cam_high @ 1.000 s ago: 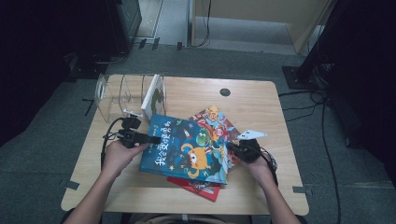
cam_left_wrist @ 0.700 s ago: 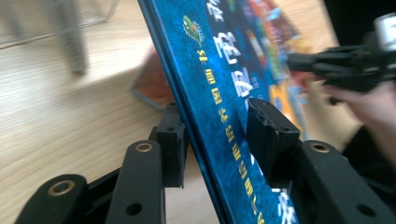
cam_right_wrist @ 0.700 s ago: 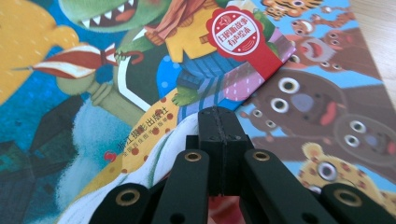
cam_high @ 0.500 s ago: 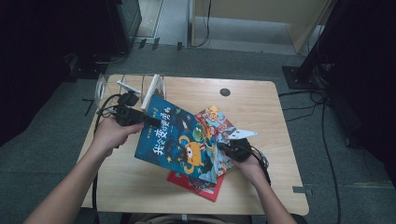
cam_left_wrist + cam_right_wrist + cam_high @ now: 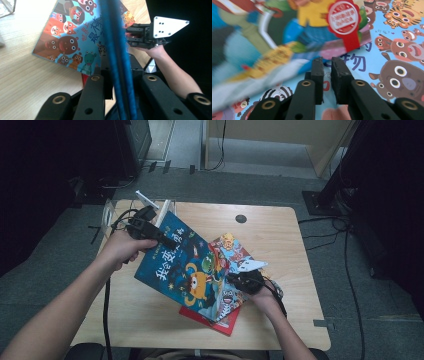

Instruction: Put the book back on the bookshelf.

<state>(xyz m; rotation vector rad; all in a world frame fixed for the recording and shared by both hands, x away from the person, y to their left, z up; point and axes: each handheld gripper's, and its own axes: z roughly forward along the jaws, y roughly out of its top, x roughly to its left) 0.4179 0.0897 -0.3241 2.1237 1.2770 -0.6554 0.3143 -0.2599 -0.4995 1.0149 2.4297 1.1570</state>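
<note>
Right now I have the left gripper (image 5: 167, 240) pinching the top edge of the blue picture book (image 5: 182, 265); its jaws have just been closing, and the left gripper view shows the book's edge (image 5: 117, 62) clamped between them. That end is tilted up toward the far left corner of the tabletop (image 5: 280, 240), while the near end leans on the stack below. The right gripper (image 5: 235, 279) sits at the book's right edge over the animal-cover book (image 5: 402, 50); its jaws have just been opening a little, and the right gripper view shows a narrow gap with nothing between the pads.

To do this lift well, I'd keep the left pinch firm and raise the book steadily, since a thin cover can slip or bend. I'd keep the right gripper clear of the cover so it doesn't drag the red book (image 5: 215, 320) underneath.

The clear bin (image 5: 107, 215) at the far left corner holds a white divider; I can't make out anything else inside it.
</note>
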